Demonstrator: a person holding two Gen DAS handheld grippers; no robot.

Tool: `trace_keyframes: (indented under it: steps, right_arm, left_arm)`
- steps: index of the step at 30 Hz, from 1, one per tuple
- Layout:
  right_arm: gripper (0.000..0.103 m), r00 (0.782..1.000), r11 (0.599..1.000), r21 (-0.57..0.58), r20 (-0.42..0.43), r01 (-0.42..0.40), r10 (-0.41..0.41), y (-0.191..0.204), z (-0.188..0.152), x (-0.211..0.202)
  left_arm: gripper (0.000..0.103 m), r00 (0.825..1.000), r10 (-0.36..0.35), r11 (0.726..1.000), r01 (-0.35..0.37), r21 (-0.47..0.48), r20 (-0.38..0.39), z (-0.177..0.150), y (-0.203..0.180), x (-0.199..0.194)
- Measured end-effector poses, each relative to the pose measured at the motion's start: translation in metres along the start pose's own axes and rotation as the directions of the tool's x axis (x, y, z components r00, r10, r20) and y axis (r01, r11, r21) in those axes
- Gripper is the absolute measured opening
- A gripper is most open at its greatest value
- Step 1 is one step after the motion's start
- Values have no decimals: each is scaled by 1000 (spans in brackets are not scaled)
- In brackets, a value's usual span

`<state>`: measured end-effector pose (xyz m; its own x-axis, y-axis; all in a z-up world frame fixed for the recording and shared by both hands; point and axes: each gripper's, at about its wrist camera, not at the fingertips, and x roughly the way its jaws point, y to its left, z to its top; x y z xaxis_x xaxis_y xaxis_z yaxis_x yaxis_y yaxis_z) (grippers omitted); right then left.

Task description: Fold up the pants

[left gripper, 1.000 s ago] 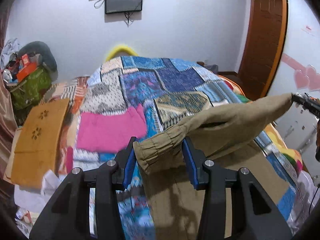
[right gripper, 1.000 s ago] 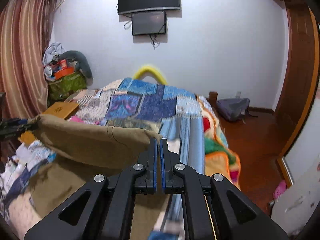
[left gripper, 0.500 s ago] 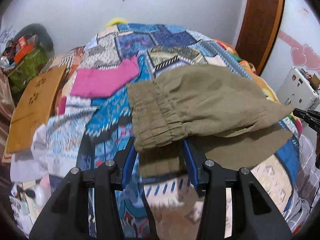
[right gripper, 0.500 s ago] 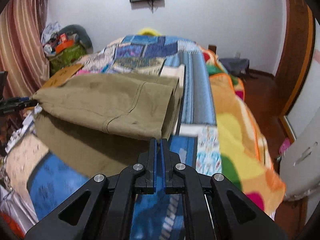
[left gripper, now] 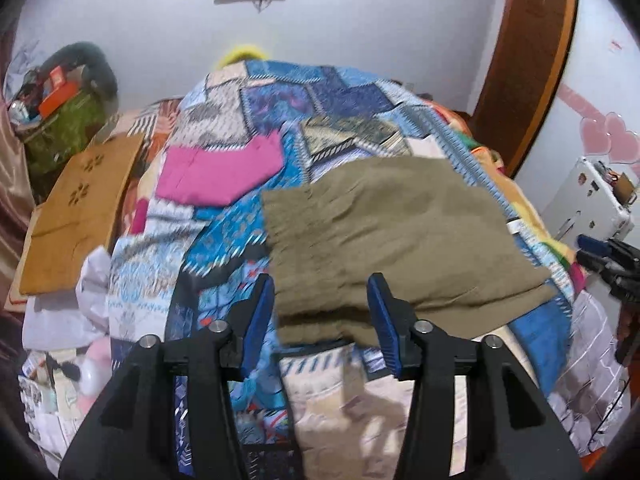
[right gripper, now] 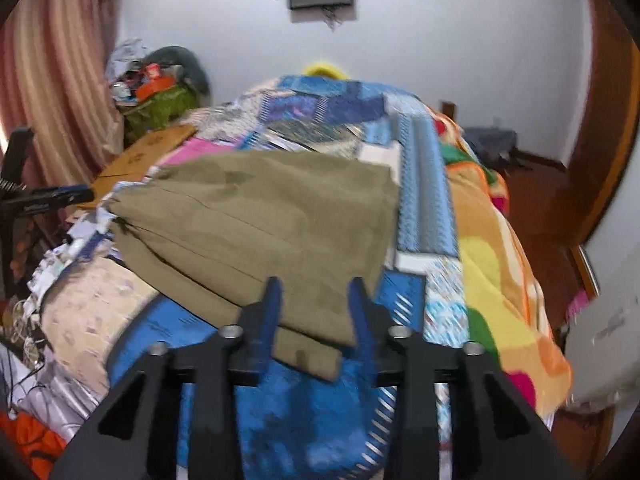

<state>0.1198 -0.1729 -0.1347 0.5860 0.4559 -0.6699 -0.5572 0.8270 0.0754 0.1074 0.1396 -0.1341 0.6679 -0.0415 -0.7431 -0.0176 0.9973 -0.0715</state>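
Observation:
The olive-brown pants (left gripper: 392, 236) lie folded over on the patchwork bedspread (left gripper: 280, 104), the top layer resting on the lower one. My left gripper (left gripper: 322, 312) is open at the near left edge of the pants, its jaws apart on either side of the cloth edge, holding nothing. In the right wrist view the pants (right gripper: 260, 224) lie flat ahead. My right gripper (right gripper: 314, 304) is open over their near right corner, empty. The right gripper also shows in the left wrist view (left gripper: 604, 256) at the far right.
A pink cloth (left gripper: 216, 172) lies on the bed beyond the pants. A brown cardboard sheet (left gripper: 76, 208) lies at the left. A cluttered green bag (left gripper: 60, 120) stands far left. A white case (left gripper: 588, 208) and a wooden door (left gripper: 528, 60) are at the right.
Both grippers carried the lifted pants end over and down onto the lower part, then opened and let go. The pants now lie folded flat.

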Motion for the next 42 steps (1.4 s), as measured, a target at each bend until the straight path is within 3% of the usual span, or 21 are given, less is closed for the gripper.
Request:
trace_keyframes:
  steps: [4, 12, 17, 19, 21, 23, 26, 27, 28, 29, 31, 37, 42]
  right_arm:
    - [41, 998, 995, -77, -7, -66, 66, 30, 10, 16]
    - [41, 980, 960, -215, -124, -177, 153, 76, 6, 64]
    - [41, 978, 942, -289, -164, -169, 125, 89, 0, 86]
    - [41, 979, 936, -307, -154, -174, 132, 90, 1, 89]
    - [34, 978, 936, -300, -150, -185, 146, 90, 3, 91]
    - [10, 976, 939, -284, -149, -194, 157, 90, 6, 93]
    - [6, 975, 948, -241, -130, -208, 181, 87, 9, 91]
    - [6, 975, 950, -232, -120, -210, 186, 87, 10, 89]
    - [5, 975, 951, -222, -113, -214, 193, 87, 11, 86]
    - [5, 975, 953, -211, -103, -216, 198, 86, 12, 83]
    - [5, 975, 956, -198, -87, -216, 202, 85, 15, 79]
    - [5, 972, 956, -179, -56, -234, 227, 85, 21, 62]
    - [5, 969, 953, -175, -56, -247, 241, 89, 19, 51]
  left_arm:
    - [49, 999, -34, 998, 36, 56, -22, 11, -29, 8]
    - [49, 987, -98, 974, 122, 193, -128, -1, -80, 41]
    - [50, 980, -122, 953, 161, 257, -159, -9, -98, 56]
    - [58, 976, -139, 948, 180, 261, -168, -9, -99, 62]
    - [58, 972, -146, 945, 192, 265, -184, -10, -101, 68]
    - [58, 972, -135, 939, 188, 289, -193, -12, -104, 74]
    - [58, 980, -85, 933, 142, 332, -181, -13, -108, 79]
    - [57, 983, -71, 931, 127, 342, -172, -14, -109, 79]
    - [39, 988, -47, 928, 97, 360, -144, -14, -111, 77]
    - [28, 992, -32, 924, 74, 375, -119, -14, -112, 75]
    - [19, 996, -30, 922, 60, 382, -83, -11, -113, 69]
    - [14, 996, -74, 929, 83, 361, -38, -5, -111, 43]
    - [14, 995, -87, 928, 102, 360, -58, -16, -112, 34]
